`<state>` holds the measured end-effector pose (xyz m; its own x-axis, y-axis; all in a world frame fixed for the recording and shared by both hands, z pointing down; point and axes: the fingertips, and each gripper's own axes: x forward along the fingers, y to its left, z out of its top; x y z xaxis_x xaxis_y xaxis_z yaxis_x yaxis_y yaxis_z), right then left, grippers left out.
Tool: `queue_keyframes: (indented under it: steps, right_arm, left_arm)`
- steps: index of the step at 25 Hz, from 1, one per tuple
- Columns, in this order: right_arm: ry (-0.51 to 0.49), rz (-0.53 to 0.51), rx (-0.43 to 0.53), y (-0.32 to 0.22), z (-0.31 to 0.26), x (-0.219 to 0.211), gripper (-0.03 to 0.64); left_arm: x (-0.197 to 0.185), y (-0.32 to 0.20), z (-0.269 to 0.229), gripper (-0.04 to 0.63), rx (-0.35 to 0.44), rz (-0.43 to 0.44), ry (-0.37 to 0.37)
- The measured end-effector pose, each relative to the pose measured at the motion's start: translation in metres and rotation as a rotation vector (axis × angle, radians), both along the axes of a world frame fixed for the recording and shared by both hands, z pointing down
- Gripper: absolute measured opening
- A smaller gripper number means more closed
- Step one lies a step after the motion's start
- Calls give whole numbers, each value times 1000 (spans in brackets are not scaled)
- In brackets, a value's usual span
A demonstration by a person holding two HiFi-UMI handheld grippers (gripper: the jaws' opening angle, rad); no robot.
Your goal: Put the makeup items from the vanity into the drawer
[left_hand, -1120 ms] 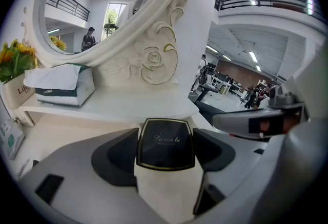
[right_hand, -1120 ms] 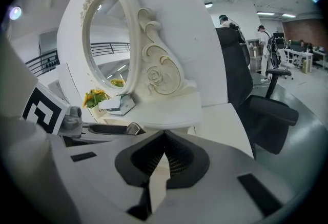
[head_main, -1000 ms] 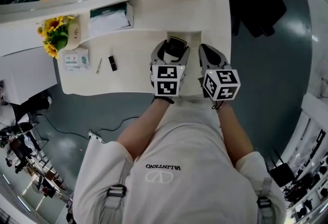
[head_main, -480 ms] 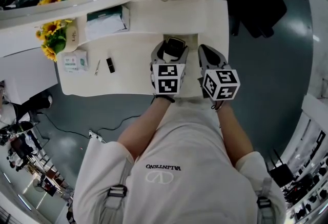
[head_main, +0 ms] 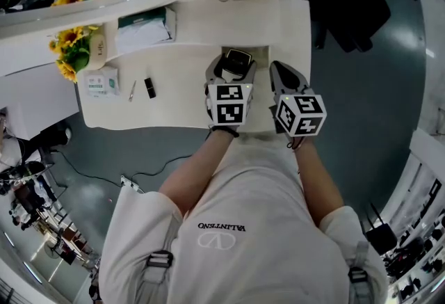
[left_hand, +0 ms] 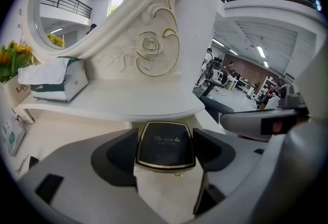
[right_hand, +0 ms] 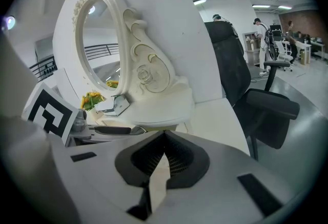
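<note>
A black compact (left_hand: 166,141) with a gold rim and gold lettering sits flat between the dark pads (left_hand: 119,154) of my left gripper (left_hand: 165,152), which is shut on it. In the head view the compact (head_main: 238,61) hangs over the front of the cream vanity (head_main: 181,104), just right of centre. My right gripper (head_main: 281,78) hovers beside the left one, close on its right. Its jaws meet at the tips in the right gripper view (right_hand: 165,154), with nothing between them. A black lipstick (head_main: 149,88) and a thin tool (head_main: 132,91) lie on the vanity's left part.
A small packet (head_main: 101,81), a tissue box (head_main: 142,28) and a pot of sunflowers (head_main: 73,49) stand at the left of the vanity. The carved mirror frame (left_hand: 154,48) rises behind the shelf. A black office chair (right_hand: 256,105) stands to the right.
Both grippers stay almost where they were, the left one still holding the compact. The vanity has slid slightly upward in the head view.
</note>
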<state>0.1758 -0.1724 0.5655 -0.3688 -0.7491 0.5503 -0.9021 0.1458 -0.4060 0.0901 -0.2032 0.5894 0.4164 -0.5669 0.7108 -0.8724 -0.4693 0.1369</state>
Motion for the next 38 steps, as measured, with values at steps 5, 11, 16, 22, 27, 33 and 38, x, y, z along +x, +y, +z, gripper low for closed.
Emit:
queue_keyframes:
  steps: [5, 11, 16, 22, 27, 33, 38]
  right_arm:
    - [1, 0, 1, 1, -1, 0, 11]
    - [2, 3, 0, 4, -1, -1, 12]
    - [7, 6, 9, 4, -4, 0, 12]
    - [18, 17, 45, 0, -16, 1, 12]
    - [35, 38, 120, -10, -41, 1, 11]
    - [66, 80, 238, -18, -87, 6, 11]
    - [92, 100, 323, -20, -125, 10, 11]
  left_arm:
    - [-2, -1, 5, 331, -16, -16, 4]
    - [-2, -2, 5, 333, -2, -5, 13]
    - [-1, 0, -3, 347, 32, 19, 24]
    - [-17, 1, -23, 346, 110, 12, 38]
    - [-42, 5, -50, 317, 200, 12, 84]
    - [-76, 4, -103, 142, 348, 3, 141]
    - [-103, -7, -143, 18, 465, -18, 166]
